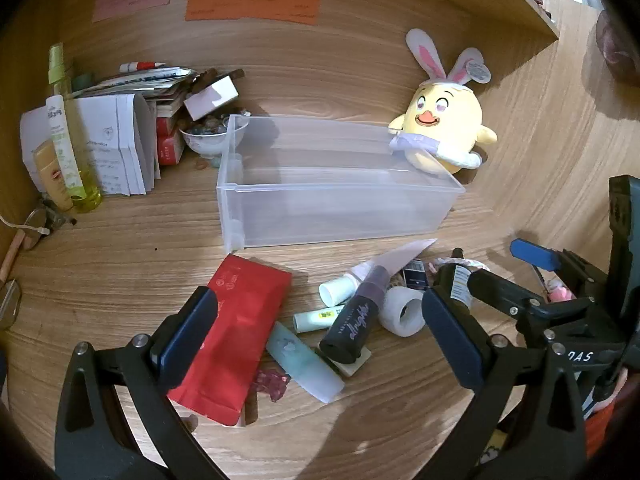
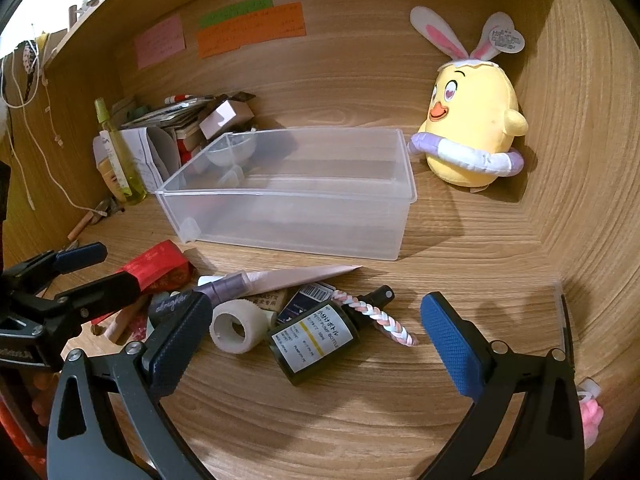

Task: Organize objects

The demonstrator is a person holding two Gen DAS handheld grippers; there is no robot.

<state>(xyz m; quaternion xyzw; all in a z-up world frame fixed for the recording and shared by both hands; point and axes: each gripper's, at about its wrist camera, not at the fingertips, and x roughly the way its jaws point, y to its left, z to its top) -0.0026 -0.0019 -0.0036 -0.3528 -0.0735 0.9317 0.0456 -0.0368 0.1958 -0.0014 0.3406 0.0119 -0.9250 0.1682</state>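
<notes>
An empty clear plastic bin [image 1: 332, 196] [image 2: 288, 200] stands mid-desk. In front of it lies a heap of small items: a red pouch [image 1: 236, 336] [image 2: 158, 268], a black "all nighter" spray bottle [image 1: 354, 320], a white tape roll [image 1: 404, 310] [image 2: 236, 326], a pale blue tube [image 1: 304, 364], a dark pump bottle with a white label [image 2: 314, 340] and a braided pink-white cord [image 2: 380, 318]. My left gripper [image 1: 320, 340] hovers open over the pouch and spray bottle, holding nothing. My right gripper [image 2: 308, 336] hangs open above the pump bottle, also empty.
A yellow chick plush with bunny ears [image 1: 444, 128] [image 2: 472, 128] sits right of the bin against the wall. Papers, boxes, a bowl [image 1: 212, 136] and a green spray bottle [image 1: 70, 132] crowd the back left. Sticky notes [image 1: 252, 2] hang on the wooden back wall.
</notes>
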